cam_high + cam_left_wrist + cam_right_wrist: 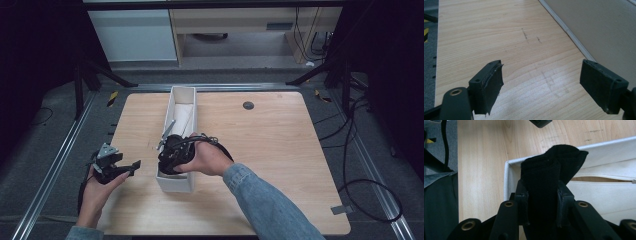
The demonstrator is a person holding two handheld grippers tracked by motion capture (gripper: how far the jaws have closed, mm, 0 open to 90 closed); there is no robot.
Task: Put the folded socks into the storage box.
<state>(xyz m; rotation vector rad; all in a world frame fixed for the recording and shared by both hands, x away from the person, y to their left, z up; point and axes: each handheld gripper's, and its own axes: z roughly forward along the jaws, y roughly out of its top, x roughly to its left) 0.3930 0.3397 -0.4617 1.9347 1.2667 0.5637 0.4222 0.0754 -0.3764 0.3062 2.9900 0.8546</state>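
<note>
A: Where is the sock (549, 177)?
B: Clamped in the right gripper (543, 207), over the box's (191, 100) near end; white cloth (599, 195) lies inside.
A: Left gripper (541, 82)?
B: Jaws apart, empty, beside the box wall.

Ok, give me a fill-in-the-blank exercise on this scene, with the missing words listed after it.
1. The right gripper has its jaws shut on a folded piece of cloth whose colour is ____.
2. The cloth is held over the near end of a long ____ box.
3. The left gripper has its jaws ____, with nothing between them.
4. The box stands on a ____ table.

Missing words: black; white; open; wooden
</note>
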